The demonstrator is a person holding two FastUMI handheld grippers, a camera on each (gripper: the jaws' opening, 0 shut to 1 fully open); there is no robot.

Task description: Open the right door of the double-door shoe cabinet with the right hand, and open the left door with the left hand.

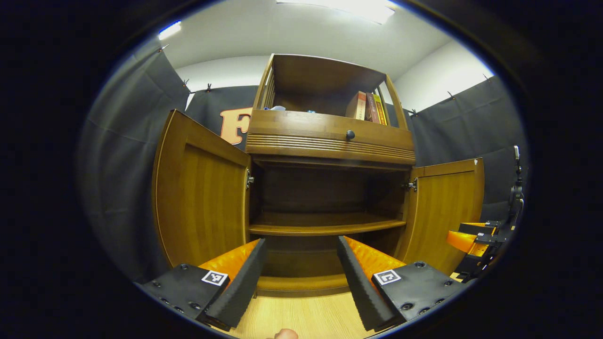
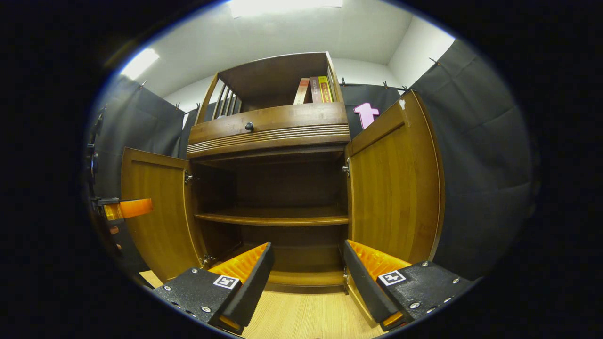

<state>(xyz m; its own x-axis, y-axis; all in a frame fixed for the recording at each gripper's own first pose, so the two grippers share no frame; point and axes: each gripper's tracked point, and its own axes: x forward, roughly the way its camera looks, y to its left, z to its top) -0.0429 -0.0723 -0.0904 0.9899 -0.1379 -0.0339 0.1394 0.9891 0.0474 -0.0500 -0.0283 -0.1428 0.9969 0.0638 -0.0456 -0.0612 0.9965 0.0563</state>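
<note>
Standing wide open, both doors of the shoe cabinet point(image 1: 330, 141) showed their pale inner panels: the left door point(image 1: 200, 197) swung out to one side, the right door point(image 2: 393, 188) to the other, two doors in all. Between them the dark interior held one shelf point(image 1: 325, 226) across its middle, with nothing on it that could be made out. Above sat one drawer front with a single round black knob point(image 1: 350, 135), and over that an open top compartment holding three books point(image 1: 367, 107) leaning together at its right end.

The left gripper point(image 1: 301, 263) faced the opening from in front, its two fingers spread well apart and holding nothing. The right gripper point(image 2: 306, 266) did likewise, fingers parted wide, nothing between them; its orange body point(image 1: 473, 238) also appeared just beside the right door. Both hovered above a light wooden floor point(image 1: 306, 315). Nothing stood between grippers and cabinet.
</note>
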